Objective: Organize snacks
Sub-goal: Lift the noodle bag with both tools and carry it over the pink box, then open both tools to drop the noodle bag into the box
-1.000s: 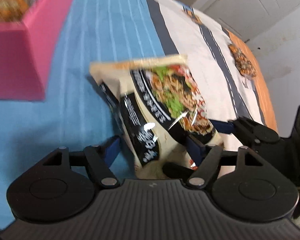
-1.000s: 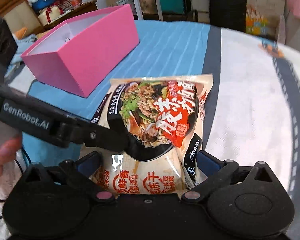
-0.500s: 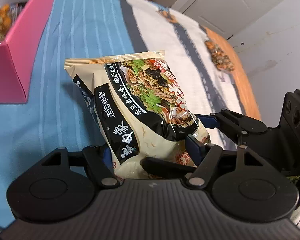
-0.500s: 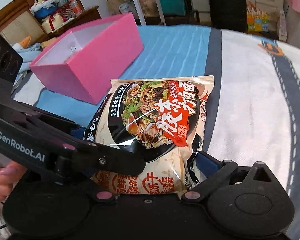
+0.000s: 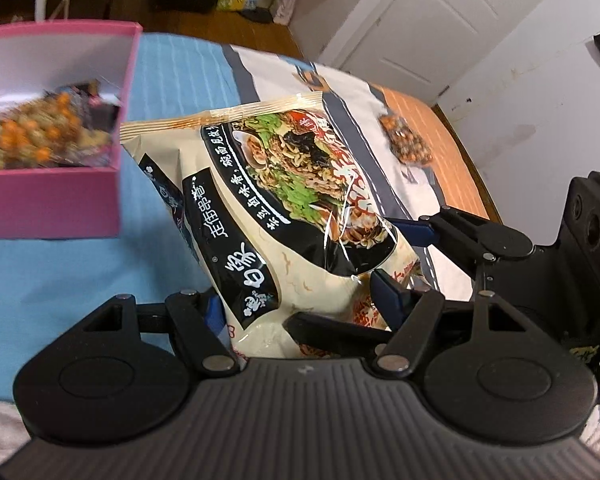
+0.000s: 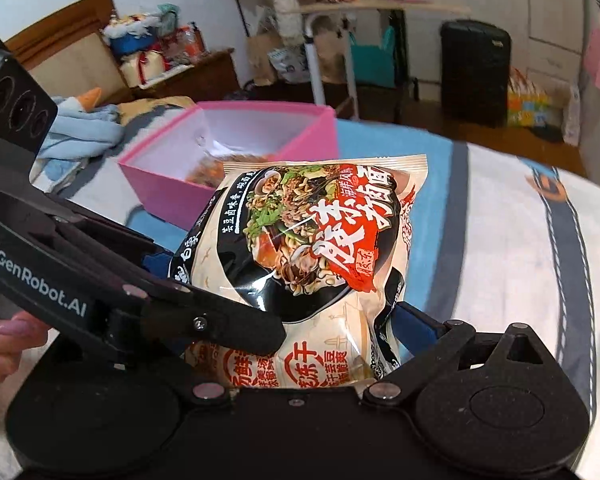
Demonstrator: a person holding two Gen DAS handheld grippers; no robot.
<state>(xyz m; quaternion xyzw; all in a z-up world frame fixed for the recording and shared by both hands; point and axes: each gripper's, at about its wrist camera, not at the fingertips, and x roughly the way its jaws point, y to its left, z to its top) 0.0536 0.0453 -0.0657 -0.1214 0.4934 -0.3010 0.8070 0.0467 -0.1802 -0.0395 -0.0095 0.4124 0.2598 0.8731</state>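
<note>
Loose snack bag — left view only

One noodle packet, cream with a black bowl picture and red lettering, shows in both views. One pink box stands on the bed. Inside the box lies at least one clear bag of orange and brown snacks; blur keeps me from telling whether there are more. One further snack bag of the same orange-brown kind lies alone on the orange part of the bed cover. Two grippers are in view, the left gripper and the right gripper, each with two blue-padded fingers. One hand shows at the left edge of the right wrist view.
</note>
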